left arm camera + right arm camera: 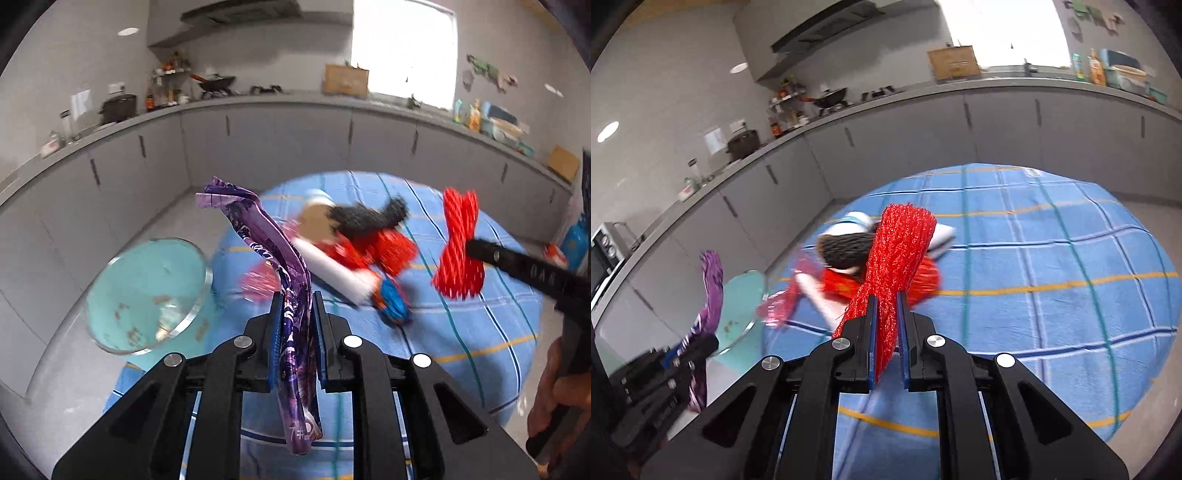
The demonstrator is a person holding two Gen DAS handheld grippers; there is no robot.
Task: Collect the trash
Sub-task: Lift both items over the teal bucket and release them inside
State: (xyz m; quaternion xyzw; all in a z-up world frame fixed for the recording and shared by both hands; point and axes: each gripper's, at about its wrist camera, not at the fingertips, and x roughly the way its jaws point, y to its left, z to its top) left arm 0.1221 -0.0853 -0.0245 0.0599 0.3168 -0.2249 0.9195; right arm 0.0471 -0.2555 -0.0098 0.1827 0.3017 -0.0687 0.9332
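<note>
Between the left gripper's blue pads, in the left wrist view, a crumpled purple wrapper is pinched tight; jaws nearly closed on it, wrapper sticking up past the tips and hanging down below them toward the cam. Under it lies a round table w/ a blue checked cloth. On the cloth just ahead sits a blurred trash pile: red wrappers, a black mesh piece, a white roll, a blue-red bit at the near edge. Left of the pile, at the table's edge, a clear glass bowl w/ crumbs inside, over smth pale teal. To the right, the right gripper comes in from the frame edge, clamped on a red foam net that is held clear of the cloth, apart from the pile. A hand grips its handle at lower right. Grey counter and cabinets curve behind. Right wrist view: right gripper has its pads squeezed narrow on the red foam net, which fans out above the tips and trails below them. Trash pile lies on the blue checked cloth behind the net, blurred. At left, the left gripper holds the purple wrapper upright, beside the glass bowl. Rest of the cloth to the right is bare.
</note>
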